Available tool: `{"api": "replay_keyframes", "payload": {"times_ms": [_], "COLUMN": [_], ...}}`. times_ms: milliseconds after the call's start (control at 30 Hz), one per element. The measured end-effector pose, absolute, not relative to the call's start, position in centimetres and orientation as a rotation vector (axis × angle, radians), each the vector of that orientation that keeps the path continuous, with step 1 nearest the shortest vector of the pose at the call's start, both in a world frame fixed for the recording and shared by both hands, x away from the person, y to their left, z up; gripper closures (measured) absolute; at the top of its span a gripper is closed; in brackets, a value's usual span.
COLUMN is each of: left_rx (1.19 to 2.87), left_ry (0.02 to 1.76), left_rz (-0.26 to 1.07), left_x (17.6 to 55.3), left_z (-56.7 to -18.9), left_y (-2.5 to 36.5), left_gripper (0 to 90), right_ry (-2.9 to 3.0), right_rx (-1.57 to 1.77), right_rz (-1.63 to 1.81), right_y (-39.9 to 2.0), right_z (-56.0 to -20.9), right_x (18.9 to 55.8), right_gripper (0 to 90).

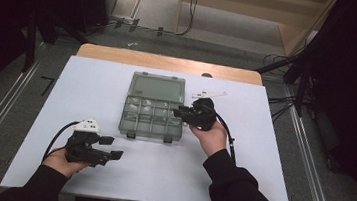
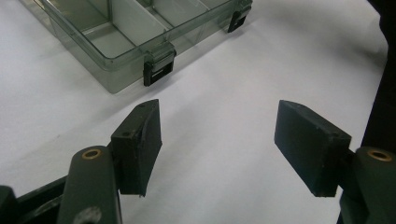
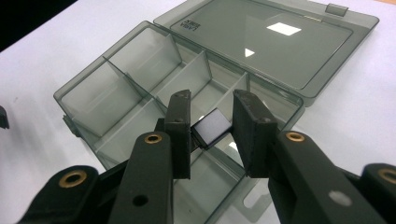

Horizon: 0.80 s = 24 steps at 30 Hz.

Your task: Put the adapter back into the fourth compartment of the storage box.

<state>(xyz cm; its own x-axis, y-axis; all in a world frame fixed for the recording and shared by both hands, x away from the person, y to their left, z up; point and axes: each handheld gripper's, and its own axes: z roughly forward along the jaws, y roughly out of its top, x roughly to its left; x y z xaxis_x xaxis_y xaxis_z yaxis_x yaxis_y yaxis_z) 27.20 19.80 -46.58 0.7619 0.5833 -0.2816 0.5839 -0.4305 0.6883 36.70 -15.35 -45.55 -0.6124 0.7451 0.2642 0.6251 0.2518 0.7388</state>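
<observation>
Table [image 1: 92,86] covered in white, with a clear smoky-grey plastic box [image 1: 153,108] lying open at its middle, the lid folded flat away from the person and the divided tray toward them. In the high view the right gripper [image 1: 179,112] is held by the right hand [image 1: 211,134] at the box's right edge, pointing in over the compartments. In the right gripper view its jaws stand close together with a small flat square piece [image 3: 212,129], white-faced with dark edges, between them above a compartment near the tray's corner; the piece touches the left-hand jaw, and whether the other jaw presses it I cannot tell. The left gripper [image 1: 111,147], held by the left hand [image 1: 62,161], hovers near the front left of the table, short of the box, its jaws wide apart over bare white surface. Two dark latches [image 2: 159,65] sit on the tray's near wall.
</observation>
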Motion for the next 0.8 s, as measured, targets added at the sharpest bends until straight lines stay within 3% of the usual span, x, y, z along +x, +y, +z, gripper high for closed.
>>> {"api": "replay_keyframes", "payload": {"times_ms": [800], "left_rx": [2.132], "left_ry": [0.873], "left_rz": [0.000], "left_x": [27.2], "left_z": [-46.6], "left_y": [19.8], "left_gripper": [32.5], "right_ry": [2.351], "right_rx": [1.350], "right_rz": [1.246], "right_y": [-14.3], "right_z": [-47.3], "right_x": [38.7], "right_gripper": [66.3]}}
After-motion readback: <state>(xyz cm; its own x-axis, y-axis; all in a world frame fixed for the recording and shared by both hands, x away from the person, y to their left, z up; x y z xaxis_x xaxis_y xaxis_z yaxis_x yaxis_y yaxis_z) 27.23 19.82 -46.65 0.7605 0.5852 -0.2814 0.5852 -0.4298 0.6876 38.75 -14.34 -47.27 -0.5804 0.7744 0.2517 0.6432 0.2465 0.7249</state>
